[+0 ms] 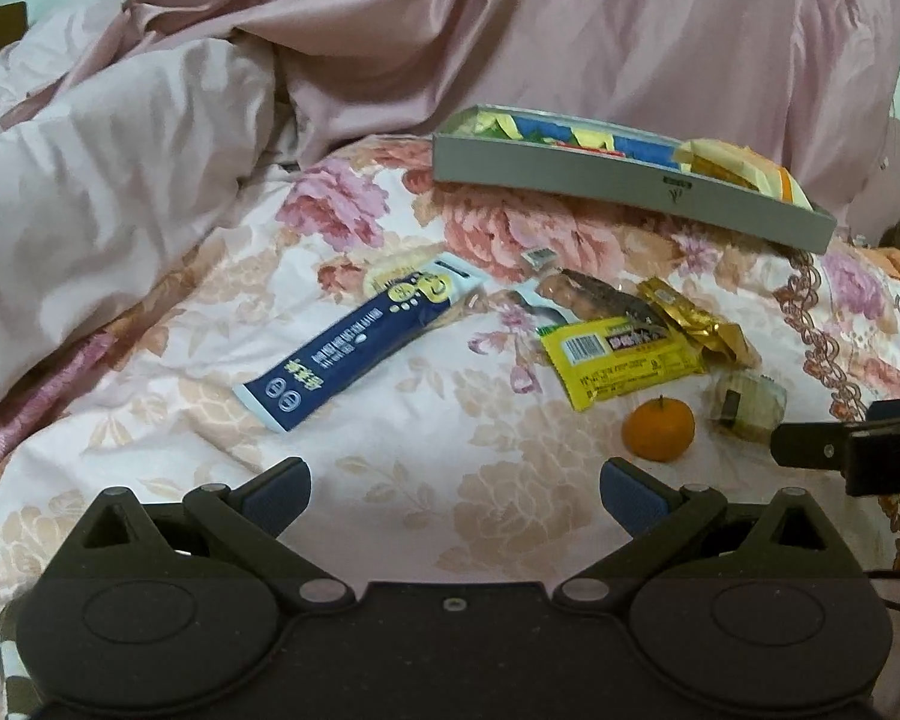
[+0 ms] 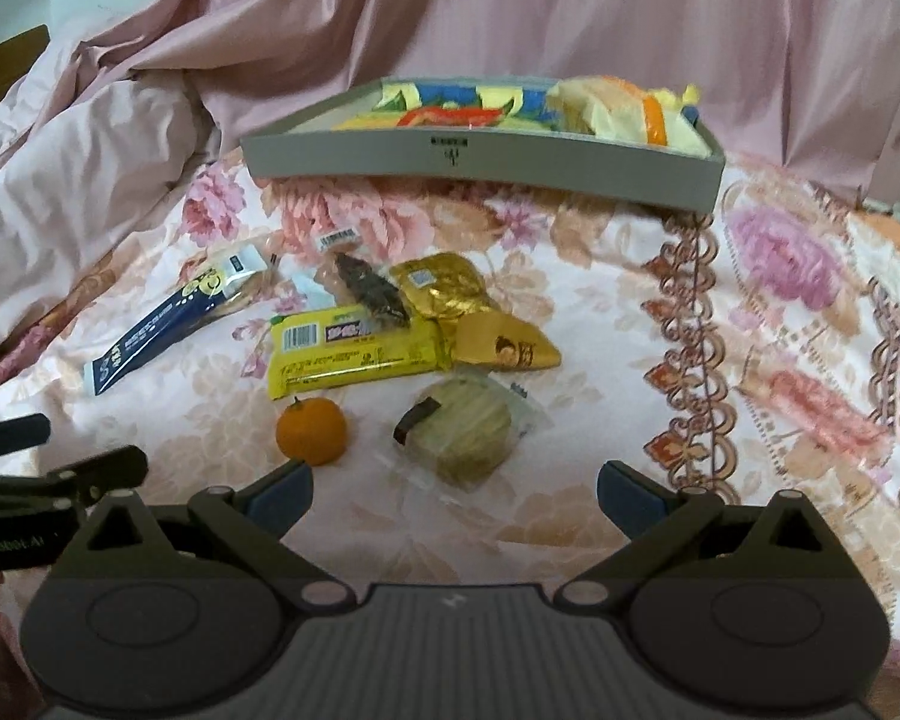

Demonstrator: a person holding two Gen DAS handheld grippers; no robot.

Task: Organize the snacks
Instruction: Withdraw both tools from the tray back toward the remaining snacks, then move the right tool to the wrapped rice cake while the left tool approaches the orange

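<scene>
A grey box (image 1: 630, 186) (image 2: 486, 163) holding several colourful packets sits at the back of the flowered bedspread. In front of it lie loose snacks: a blue stick pack (image 1: 354, 348) (image 2: 162, 324), a yellow bar (image 1: 624, 363) (image 2: 354, 354), a gold packet (image 1: 696, 318) (image 2: 450, 288), a dark clear-wrapped snack (image 1: 600, 297) (image 2: 369, 288), a wrapped pastry (image 1: 750, 405) (image 2: 468, 432) and an orange (image 1: 659, 429) (image 2: 312, 432). My left gripper (image 1: 455, 495) is open and empty, short of the blue pack. My right gripper (image 2: 455, 495) is open, just short of the pastry.
A rumpled pink duvet (image 1: 120, 180) (image 2: 66, 180) rises at the left and back. Part of the right gripper (image 1: 858, 450) shows at the left view's right edge, and part of the left gripper (image 2: 48, 480) shows at the right view's left edge.
</scene>
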